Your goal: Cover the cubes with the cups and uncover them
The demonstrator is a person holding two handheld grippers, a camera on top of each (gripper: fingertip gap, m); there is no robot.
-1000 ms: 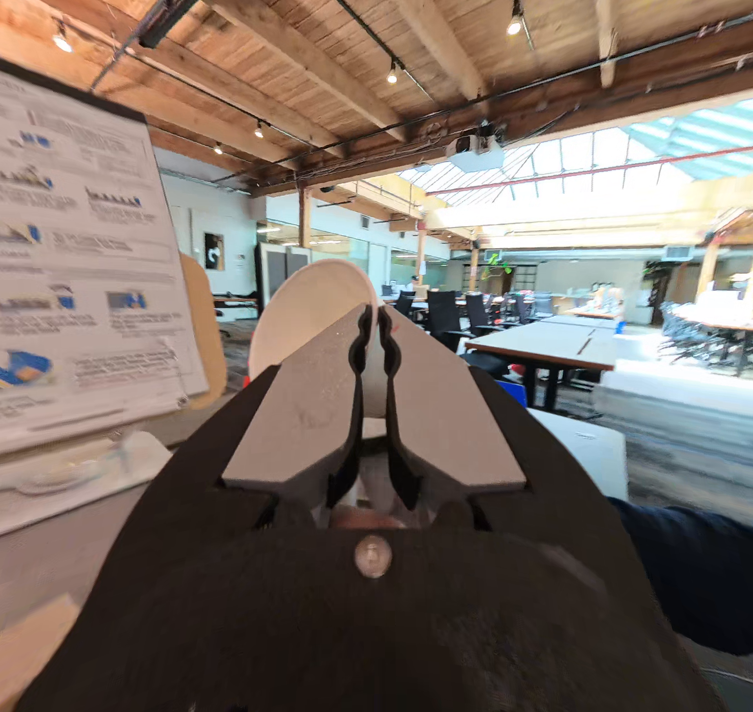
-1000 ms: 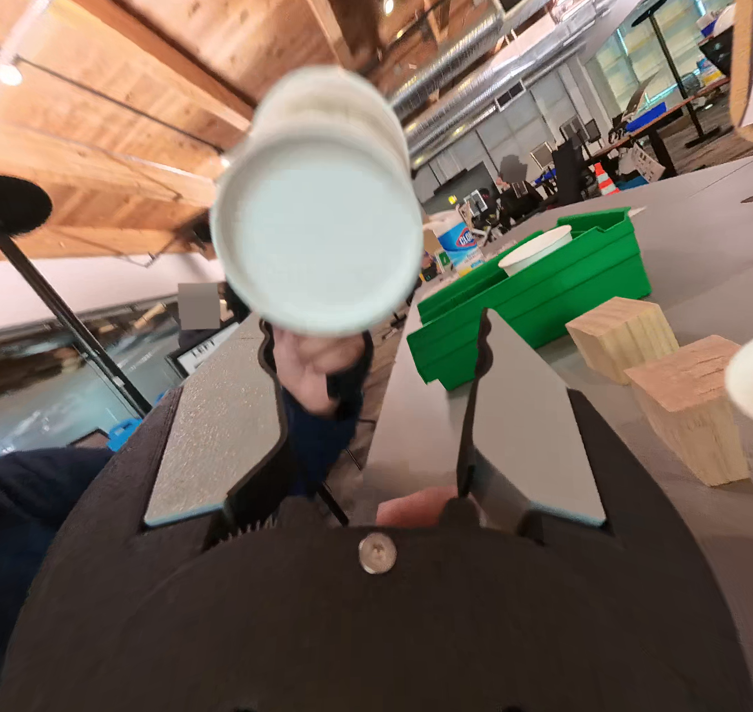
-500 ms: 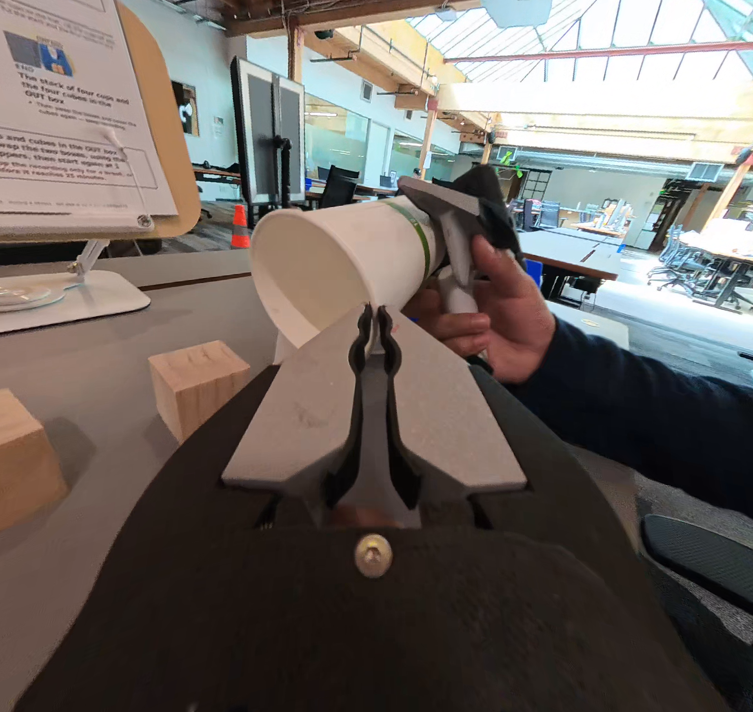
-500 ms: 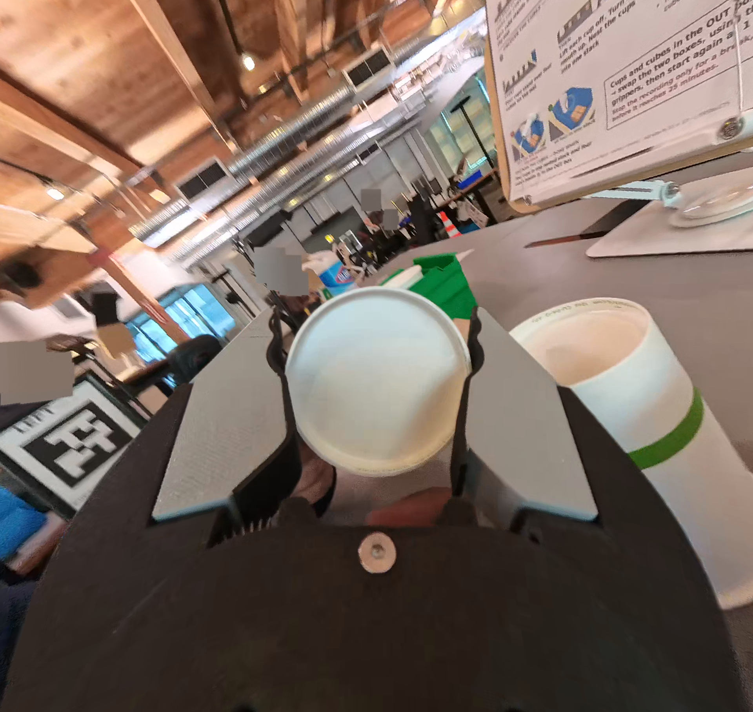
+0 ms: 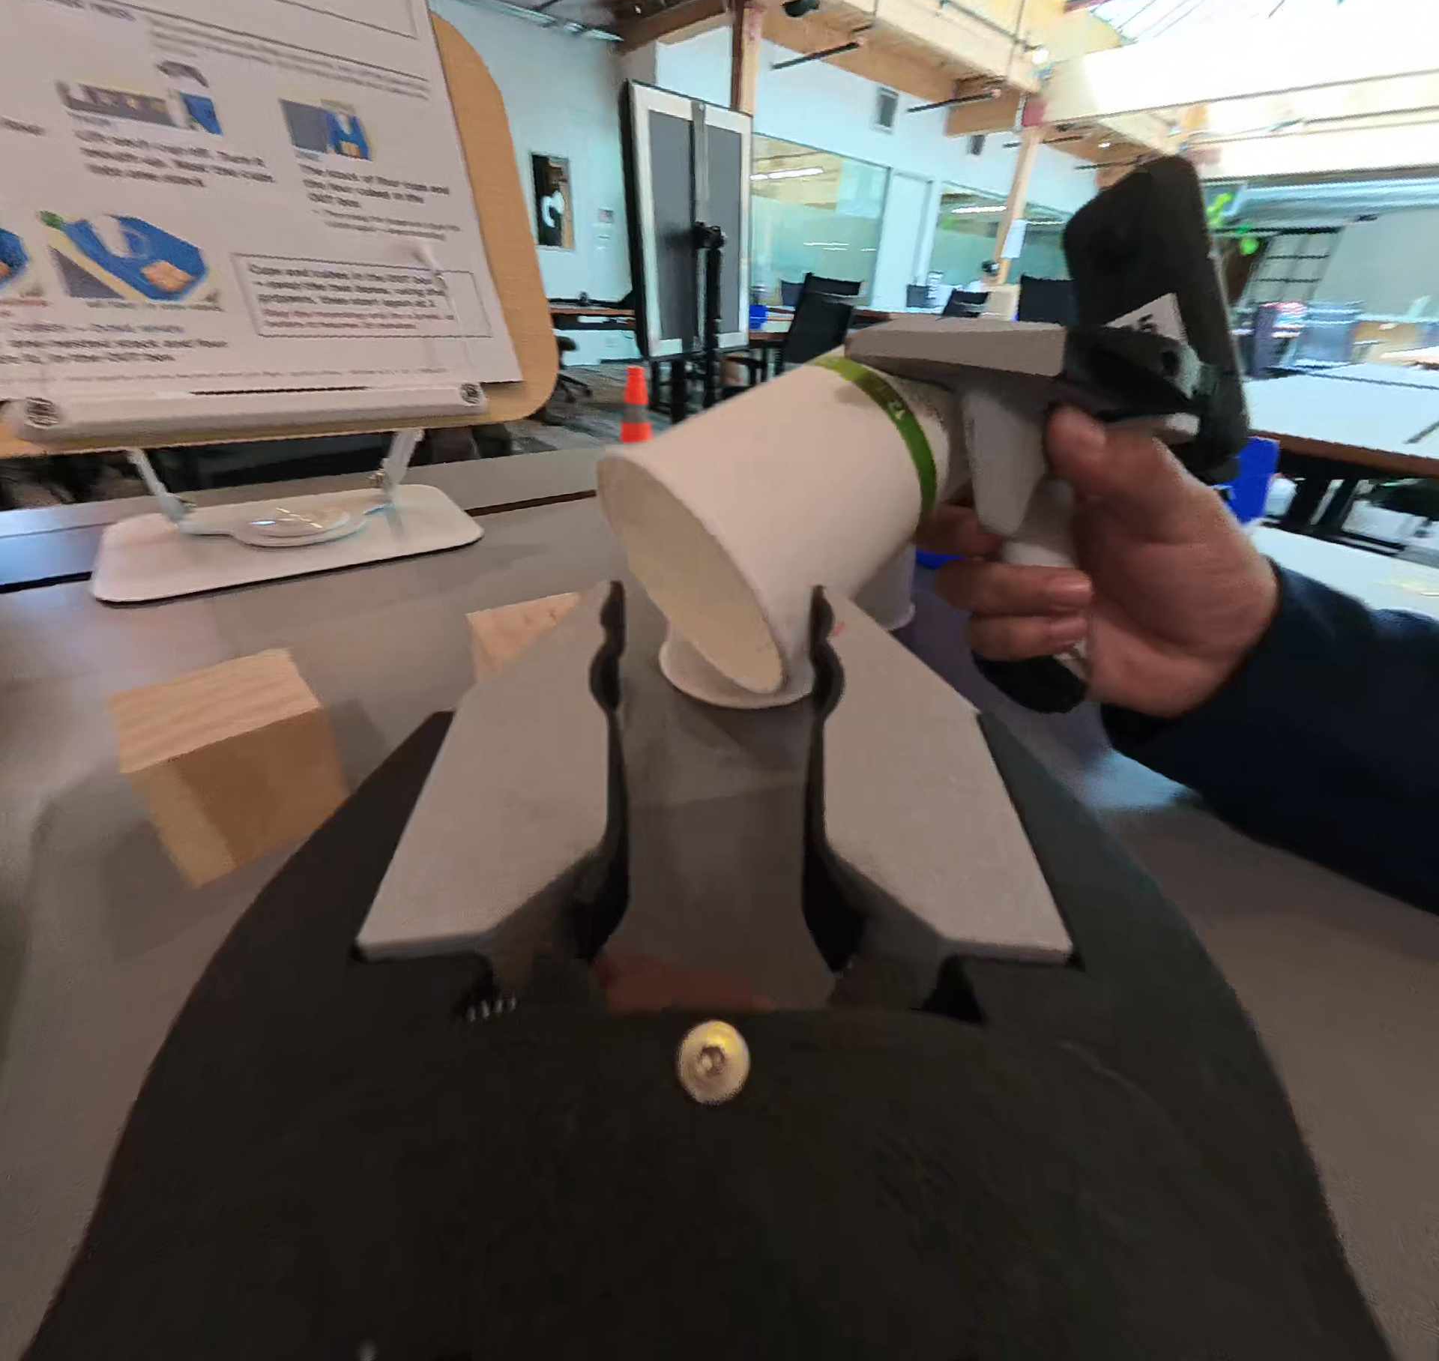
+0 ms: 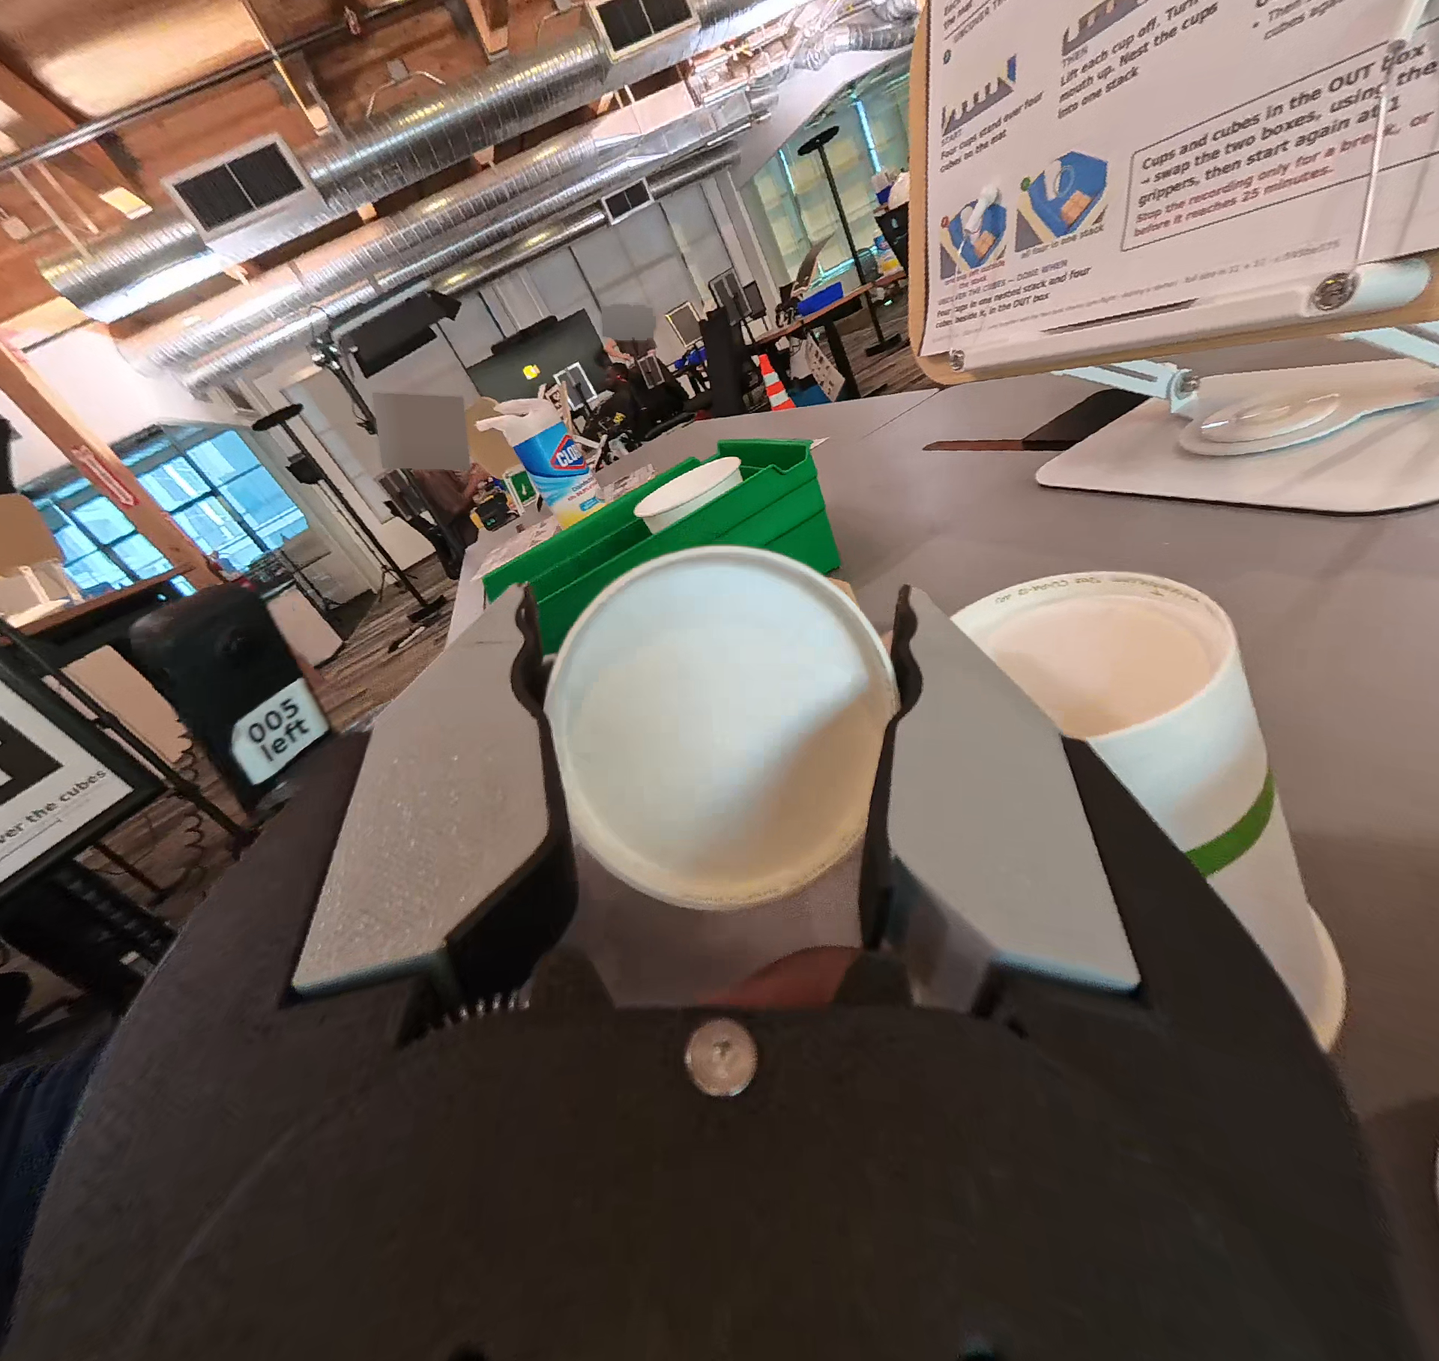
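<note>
My right gripper (image 6: 712,646) is shut on a white paper cup (image 6: 716,732), and I see the cup's base between its fingers. In the left wrist view the same cup (image 5: 771,498) is held in the air and tilted, mouth toward me, with the right gripper (image 5: 934,412) clamped near its green band. My left gripper (image 5: 712,638) is open. The cup's rim hangs between its fingertips, close to the right finger (image 5: 818,646), and is not pinched. Two wooden cubes (image 5: 226,763) (image 5: 522,631) sit on the grey table (image 5: 93,973) to the left.
A second white cup with a green band (image 6: 1129,740) stands bottom-up on the table right of my right gripper. A green bin (image 6: 779,537) with a cup (image 6: 689,494) in it is farther back, beside a wipes canister (image 6: 557,467). An instruction board on a stand (image 5: 233,194) is at the back.
My left gripper was shut on the cup's rim and has opened off it. My right gripper, open a second ago, closed on the cup's base end and now holds it alone, lower over the table.
</note>
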